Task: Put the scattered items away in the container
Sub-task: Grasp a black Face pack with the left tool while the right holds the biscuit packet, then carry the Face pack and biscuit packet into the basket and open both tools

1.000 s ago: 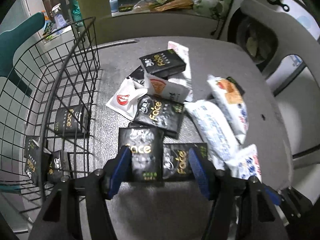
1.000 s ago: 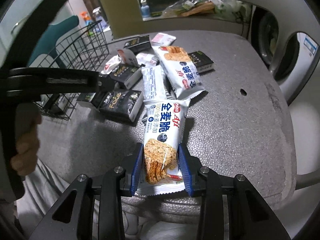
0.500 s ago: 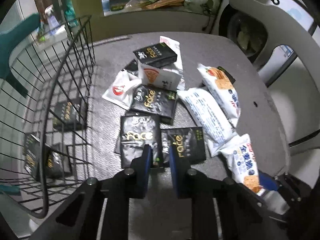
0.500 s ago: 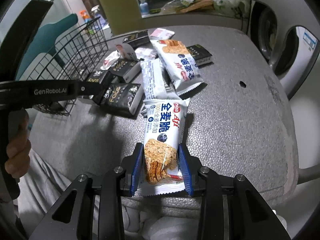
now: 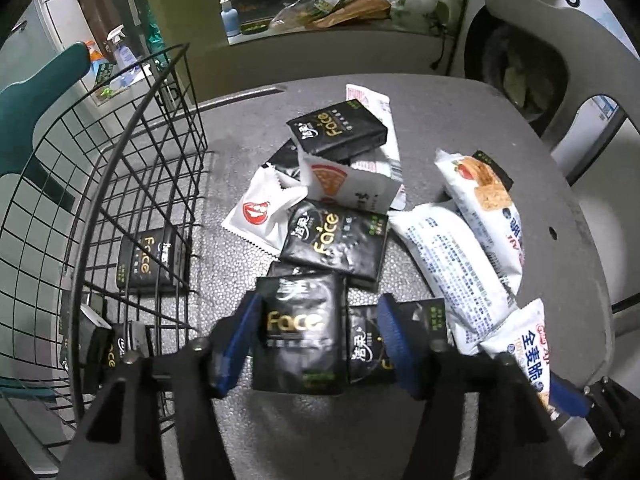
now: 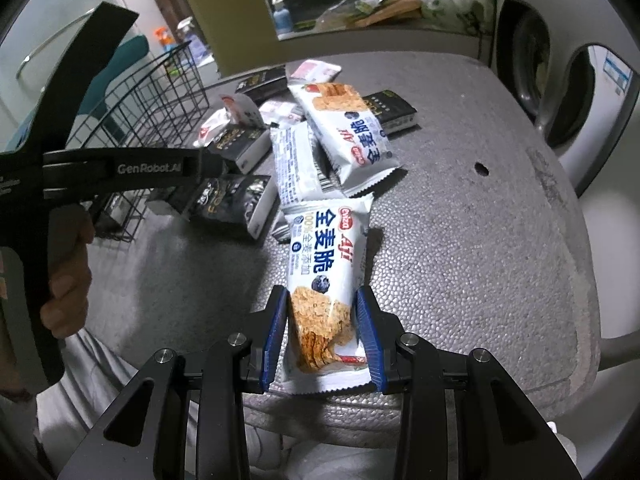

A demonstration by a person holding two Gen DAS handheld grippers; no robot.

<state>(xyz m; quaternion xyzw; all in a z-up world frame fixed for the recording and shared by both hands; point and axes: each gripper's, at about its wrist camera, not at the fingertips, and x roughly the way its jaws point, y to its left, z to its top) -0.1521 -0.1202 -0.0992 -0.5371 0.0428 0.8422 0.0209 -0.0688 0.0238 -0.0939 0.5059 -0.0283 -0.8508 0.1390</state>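
A black wire basket point(image 5: 195, 92) stands on the left of the grey table point(image 5: 460, 120) and holds several black "Face" tissue packs point(image 5: 150, 256). More black packs, white biscuit packets point(image 5: 448, 264) and a white sachet with red lips point(image 5: 260, 212) lie scattered beside it. My left gripper point(image 5: 316, 340) is open, low over the table. Its fingers straddle a black Face pack point(image 5: 300, 320), and the right finger lies over a second pack point(image 5: 368, 344). My right gripper point(image 6: 322, 328) is shut on a white Aji biscuit packet point(image 6: 324, 256) at the table's near edge.
A person's hand point(image 6: 66, 280) holds the left tool's handle. A small hole point(image 6: 481, 168) marks the tabletop on the right. Behind are a sill with a blue bottle point(image 5: 230, 16) and bags, a washing machine point(image 5: 520, 64) and a teal chair point(image 5: 36, 88).
Half a second ago the left gripper's fingers were nearly together and higher up. They have spread wide and come down around the black pack. The right gripper still holds the biscuit packet.
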